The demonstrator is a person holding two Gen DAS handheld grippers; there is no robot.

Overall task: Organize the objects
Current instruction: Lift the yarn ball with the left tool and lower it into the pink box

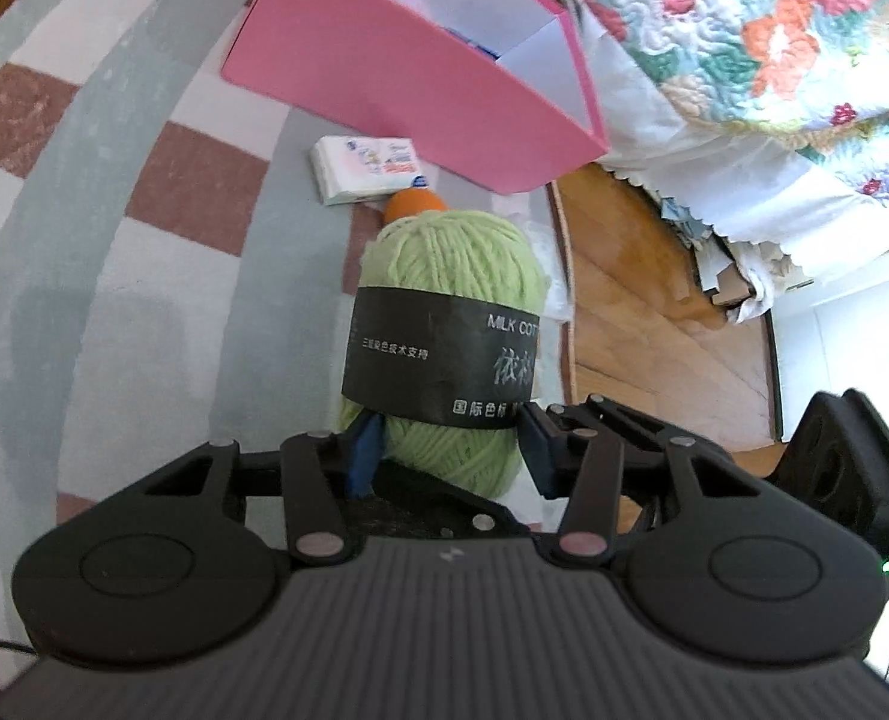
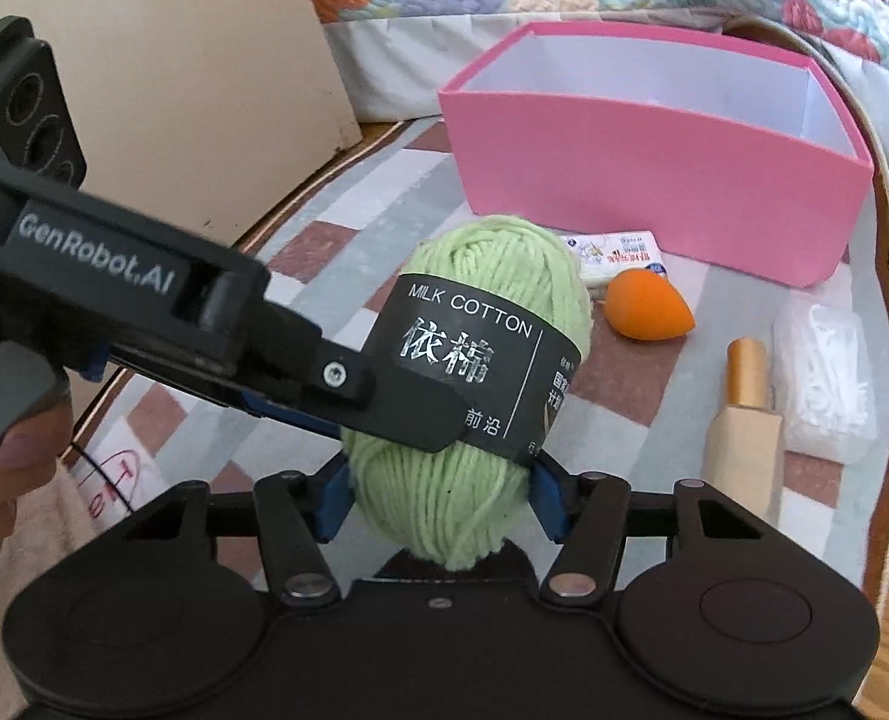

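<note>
A green yarn ball (image 1: 450,276) with a black paper band is held above the checked rug; it also shows in the right wrist view (image 2: 504,276). My left gripper (image 1: 447,450) is shut on its lower end. My right gripper (image 2: 438,507) is shut on the same ball, and the left gripper reaches in from the left (image 2: 384,396) in that view. A pink open box (image 1: 384,66) stands beyond, also seen in the right wrist view (image 2: 642,192). A tissue pack (image 1: 366,168) and an orange sponge (image 2: 648,312) lie in front of it.
A gold-capped bottle (image 2: 744,420) and a white wrapped pack (image 2: 822,384) lie on the rug at right. A floral quilted bed (image 1: 774,30) hangs beside the box. A beige cabinet (image 2: 204,60) stands at left. Wooden floor (image 1: 654,300) borders the rug.
</note>
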